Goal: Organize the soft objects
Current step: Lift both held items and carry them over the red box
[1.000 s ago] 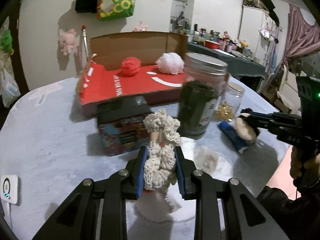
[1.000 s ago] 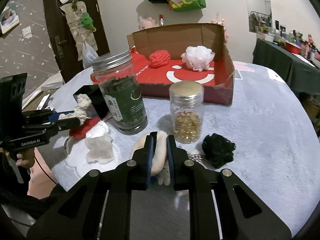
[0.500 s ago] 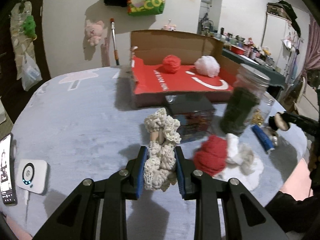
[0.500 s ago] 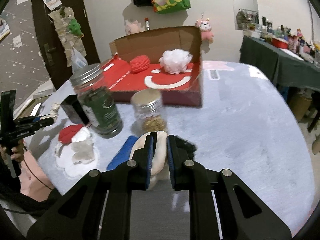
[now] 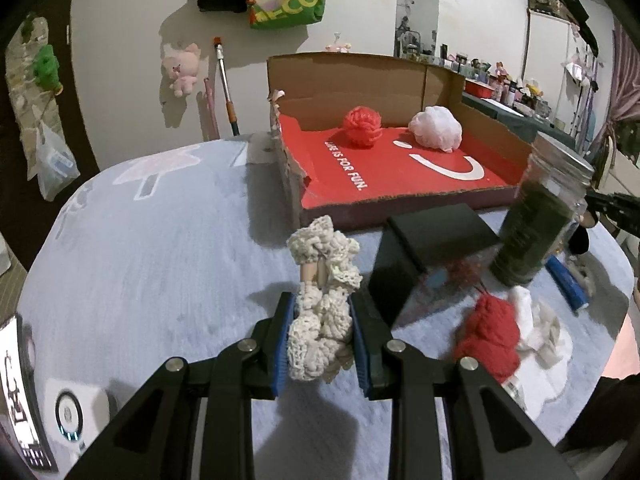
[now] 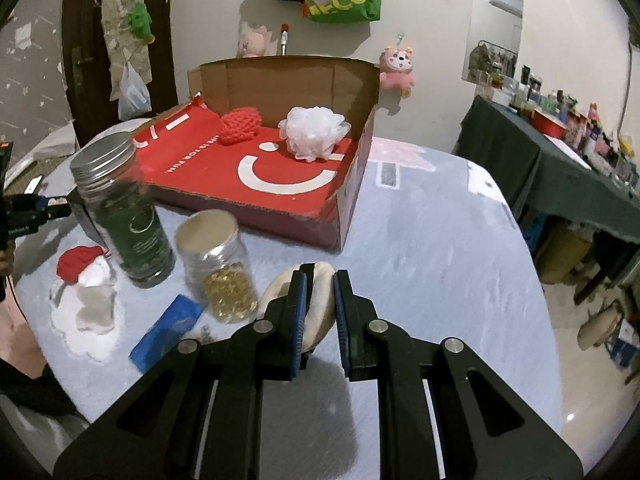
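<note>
My left gripper (image 5: 322,300) is shut on a cream crocheted soft toy (image 5: 322,300), held above the grey table in front of the red cardboard box (image 5: 400,168). My right gripper (image 6: 320,276) is shut on a beige padded soft object (image 6: 318,304), lifted near the box's right front corner (image 6: 340,220). Inside the box lie a red yarn ball (image 5: 362,125) and a white mesh puff (image 5: 435,131). A red knitted piece (image 5: 490,336) rests on white soft pieces (image 5: 540,344) at the table's near edge.
A tall jar with dark contents (image 6: 124,216), a small jar of golden capsules (image 6: 220,264), a blue pack (image 6: 168,328) and a black box (image 5: 424,252) crowd the area before the red box. A white device (image 5: 70,416) lies at the left.
Both grippers have swung with their loads: the left view shifted leftward past the black box toward the red box, and the right one moved rightward, past the black fuzzy object.
</note>
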A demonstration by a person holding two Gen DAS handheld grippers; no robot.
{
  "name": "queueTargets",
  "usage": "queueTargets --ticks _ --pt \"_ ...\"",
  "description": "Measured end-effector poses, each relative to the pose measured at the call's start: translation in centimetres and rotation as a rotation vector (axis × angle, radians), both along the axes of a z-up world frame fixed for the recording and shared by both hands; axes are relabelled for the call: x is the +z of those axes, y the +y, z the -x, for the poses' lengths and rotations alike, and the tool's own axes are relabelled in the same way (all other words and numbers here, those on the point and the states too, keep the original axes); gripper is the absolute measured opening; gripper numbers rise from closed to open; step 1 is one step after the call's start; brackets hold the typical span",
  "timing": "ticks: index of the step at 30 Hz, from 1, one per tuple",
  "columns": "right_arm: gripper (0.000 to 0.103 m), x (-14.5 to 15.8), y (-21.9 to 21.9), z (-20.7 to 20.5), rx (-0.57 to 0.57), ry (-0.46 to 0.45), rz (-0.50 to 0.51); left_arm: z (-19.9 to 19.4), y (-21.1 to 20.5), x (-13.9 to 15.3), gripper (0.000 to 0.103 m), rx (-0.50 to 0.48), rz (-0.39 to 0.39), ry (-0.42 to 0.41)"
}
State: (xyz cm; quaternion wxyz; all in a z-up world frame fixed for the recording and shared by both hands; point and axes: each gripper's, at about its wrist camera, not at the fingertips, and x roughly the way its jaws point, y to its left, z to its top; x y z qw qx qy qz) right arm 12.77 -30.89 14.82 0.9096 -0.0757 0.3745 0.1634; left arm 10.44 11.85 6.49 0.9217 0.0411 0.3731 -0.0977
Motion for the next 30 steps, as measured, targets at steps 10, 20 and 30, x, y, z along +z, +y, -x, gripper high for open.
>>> queueTargets --ticks 10,20,30 --pt "0.013 1.1 1.0 -3.1 0.068 -0.018 0.032 -3.3 -0.3 2.1 0.028 -0.069 -0.022 -0.028" --pt "0.013 3.0 2.4 -7.2 0.137 -0.023 -0.041 -6.8 -2.9 4.5 0.028 -0.140 -0.007 -0.027" --pt "0.013 2.1 7.1 -15.1 0.124 0.110 -0.023 -14.7 -7.0 4.5 0.028 -0.089 -0.081 0.108"
